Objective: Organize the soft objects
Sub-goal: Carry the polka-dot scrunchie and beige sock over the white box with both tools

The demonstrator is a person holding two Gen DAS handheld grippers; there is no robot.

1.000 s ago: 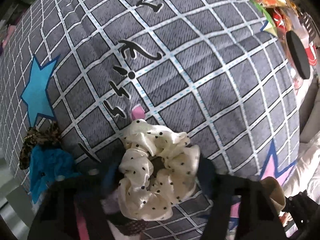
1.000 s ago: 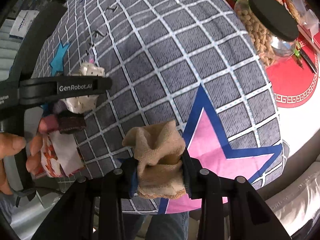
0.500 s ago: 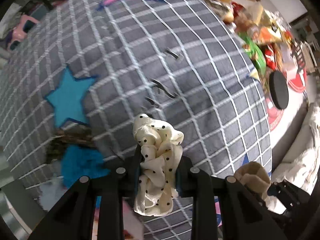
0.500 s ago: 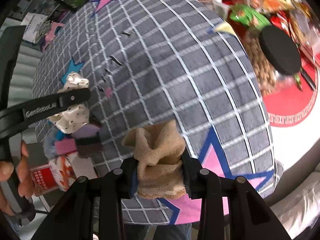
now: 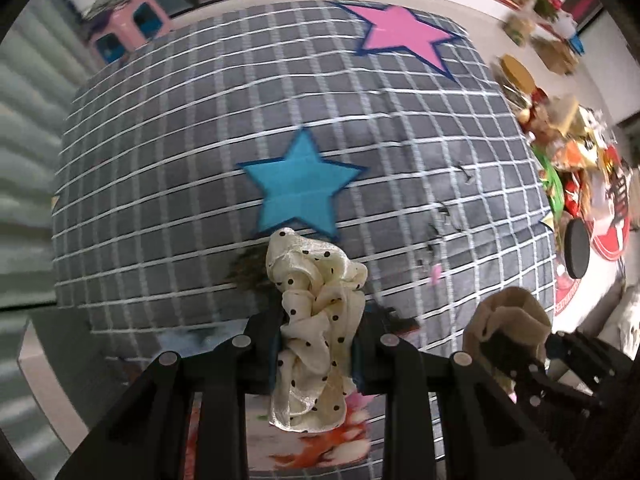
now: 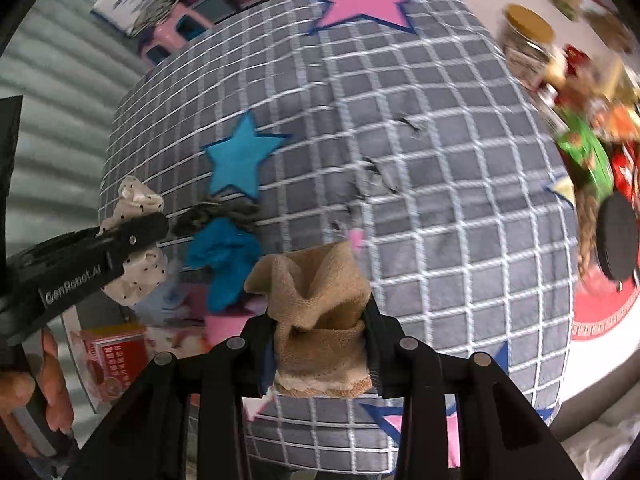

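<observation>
From the left wrist view I see my left gripper pinched tight on the cream polka-dot scrunchie; its jaws have just been closing, and the fabric is squeezed between them, bunching above the fingertips and hanging below. The scrunchie is lifted clear of the grey checked cloth, in front of the cloth's blue star. My right gripper is clamped on the tan sock, which is folded up between the pads with its cuff edge sticking out underneath; it too is held off the cloth. In the left wrist view that sock shows at the lower right, just beside the scrunchie's gripper. From the right wrist view I see, near the cloth's near-left edge, a blue scrunchie lying on the cloth with a dark leopard-print scrunchie touching its far side, and a pink piece just below them that I cannot identify. A red box sits lower left, blurred. A hand grips the left gripper's handle at the left edge. Along the right side, a jar with a black lid and snack packets sit on a white surface, well apart from the soft things.
</observation>
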